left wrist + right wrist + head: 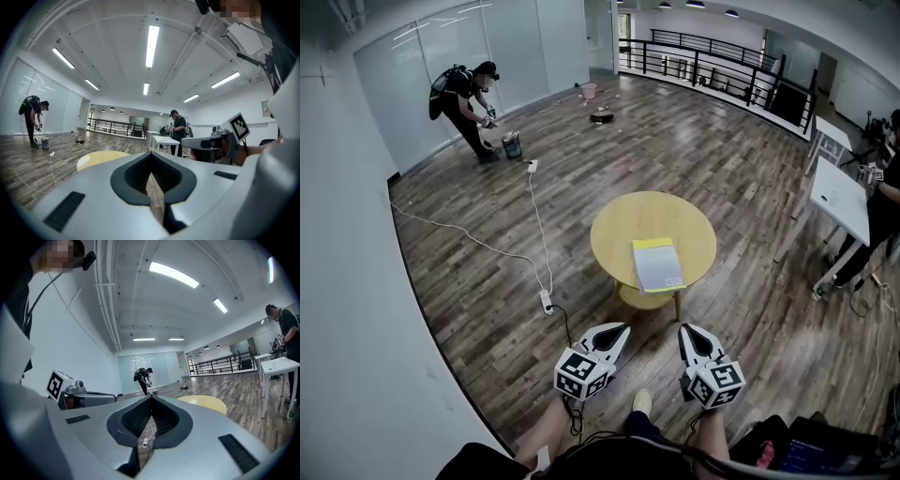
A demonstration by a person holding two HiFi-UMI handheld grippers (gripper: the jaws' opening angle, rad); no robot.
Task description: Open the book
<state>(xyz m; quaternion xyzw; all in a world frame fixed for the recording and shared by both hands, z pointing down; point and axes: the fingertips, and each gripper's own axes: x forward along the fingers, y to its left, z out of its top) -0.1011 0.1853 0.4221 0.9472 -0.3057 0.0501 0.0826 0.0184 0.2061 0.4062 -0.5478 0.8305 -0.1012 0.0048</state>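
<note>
- Currently, the book (pixel 658 264) lies shut and flat on the round yellow tabletop (pixel 619 234), on the side nearer the person, with a yellow band along its far edge.
- Both grippers hang in the air short of the tabletop and well apart from the book. The left gripper (pixel 617 330) and the right gripper (pixel 691 331) point toward it side by side.
- In each gripper view the jaws are pressed together at the tips with nothing between them, so neither tool carries anything.
- The book looks thin and light, probably with a soft, bendy cover and no stiff boards. It should need little force to lift.
- The tabletop looks smooth, so the whole book is likely to slide if only 1 jaw tip pushes at its edge.
- The cover sits flush with the pages, which leaves little lip to catch. A corner of the open edge, away from the spine, seems the best place to nip.
- Which side is the spine cannot be told from here.
- A sensible split for the 2 tools would be 1 pressing the book down and the other peeling the cover up.
- Thin pages could crease or tear under a hard pinch, so a light grip suits it.
</note>
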